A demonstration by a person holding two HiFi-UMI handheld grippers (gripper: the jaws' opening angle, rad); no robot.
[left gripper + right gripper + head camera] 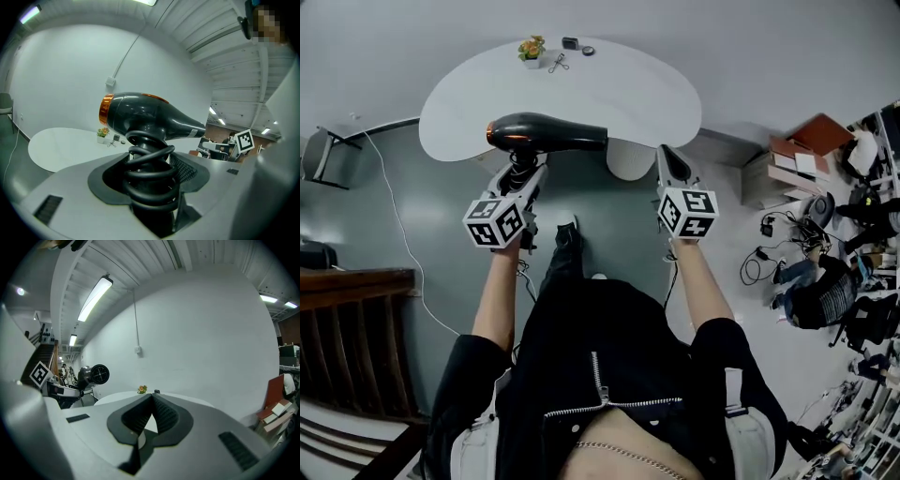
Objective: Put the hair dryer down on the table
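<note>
A black hair dryer (546, 132) with an orange rear ring is held level over the near edge of the white table (609, 89). My left gripper (521, 173) is shut on its handle, which is wrapped in coiled black cord (149, 171). In the left gripper view the dryer body (140, 117) rises above the jaws, nozzle pointing right. My right gripper (671, 161) is shut and holds nothing, just right of the nozzle at the table's near edge. From the right gripper view the dryer's nozzle (97, 374) faces me at left.
A small potted flower (531, 48), scissors (558, 63) and two small dark items (572, 43) sit at the table's far edge. A white stool (630, 159) stands under the near edge. Boxes and clutter (806, 159) fill the right side; a wooden railing (352, 328) is at left.
</note>
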